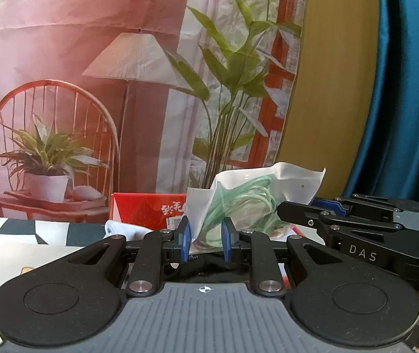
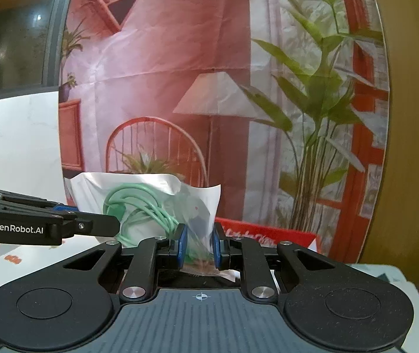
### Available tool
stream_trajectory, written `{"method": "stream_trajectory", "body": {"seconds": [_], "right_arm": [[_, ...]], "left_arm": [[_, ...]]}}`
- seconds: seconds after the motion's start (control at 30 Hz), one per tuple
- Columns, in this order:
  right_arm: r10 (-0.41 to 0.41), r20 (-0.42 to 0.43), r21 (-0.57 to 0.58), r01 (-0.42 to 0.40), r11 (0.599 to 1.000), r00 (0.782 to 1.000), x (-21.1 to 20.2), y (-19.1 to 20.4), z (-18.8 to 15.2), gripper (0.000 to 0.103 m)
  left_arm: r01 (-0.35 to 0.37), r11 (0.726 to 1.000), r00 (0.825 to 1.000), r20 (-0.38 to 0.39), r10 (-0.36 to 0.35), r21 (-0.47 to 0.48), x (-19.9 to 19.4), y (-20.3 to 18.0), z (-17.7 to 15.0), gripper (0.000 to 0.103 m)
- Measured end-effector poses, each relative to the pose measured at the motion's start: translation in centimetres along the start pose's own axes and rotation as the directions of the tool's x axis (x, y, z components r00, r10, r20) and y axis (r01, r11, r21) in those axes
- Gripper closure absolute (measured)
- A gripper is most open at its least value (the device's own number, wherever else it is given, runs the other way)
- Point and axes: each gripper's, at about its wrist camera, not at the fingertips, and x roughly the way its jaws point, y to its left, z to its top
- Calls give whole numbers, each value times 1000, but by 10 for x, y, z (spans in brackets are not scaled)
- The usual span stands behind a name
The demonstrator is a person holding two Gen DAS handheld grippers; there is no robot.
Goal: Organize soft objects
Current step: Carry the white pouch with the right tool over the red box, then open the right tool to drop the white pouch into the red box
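1. Behind everything hangs a big cloth picture (image 1: pixel 97 58) of a pink room with a lamp, a chair and green plants.
2. Left gripper (image 1: pixel 203 239): its blue fingers (image 1: pixel 184 239) are pinched on one side of a clear plastic bag (image 1: pixel 238 203).
3. Right gripper (image 2: pixel 199 247): its blue fingers (image 2: pixel 182 245) are pinched on the other side of the same bag (image 2: pixel 150 203).
4. So the bag is up in the air, held between both grippers. Inside it is a coiled green cord (image 1: pixel 244 203).
5. Just behind and below the bag is a red box (image 1: pixel 147 209). A white soft thing (image 1: pixel 121 229) lies beside it, and a black-and-white cloth (image 1: pixel 33 231) is farther left.
6. I think the job is only partly done. The bag is picked up but not put away yet, and the white soft thing still lies loose.
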Motion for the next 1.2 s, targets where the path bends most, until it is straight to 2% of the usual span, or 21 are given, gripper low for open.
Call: {"method": "stream_trajectory", "body": {"seconds": [0.27, 0.53, 0.7, 0.87, 0.97, 1.2], "right_arm": [[-21, -61, 38, 23, 999, 998, 42, -19, 10, 86], [-26, -170, 112, 46, 993, 985, 79, -33, -11, 86], [-27, -257, 189, 77, 979, 966, 99, -47, -30, 86], [-16, -336, 203, 89, 975, 942, 115, -51, -38, 86], [-11, -375, 225, 102, 969, 927, 122, -54, -39, 86], [-17, -409, 229, 121, 966, 912, 131, -51, -43, 86]], "left_arm": [[-4, 998, 996, -92, -1, -56, 43, 12, 8, 80], [-30, 996, 980, -198, 13, -78, 83, 17, 1, 80], [-28, 998, 961, -275, 11, -59, 103, 19, -7, 80], [-32, 996, 945, -327, 2, -85, 116, 26, -11, 80], [-28, 997, 940, -340, 1, -75, 120, 26, -12, 80], [-38, 993, 936, -353, -4, -110, 122, 33, -18, 79]]}}
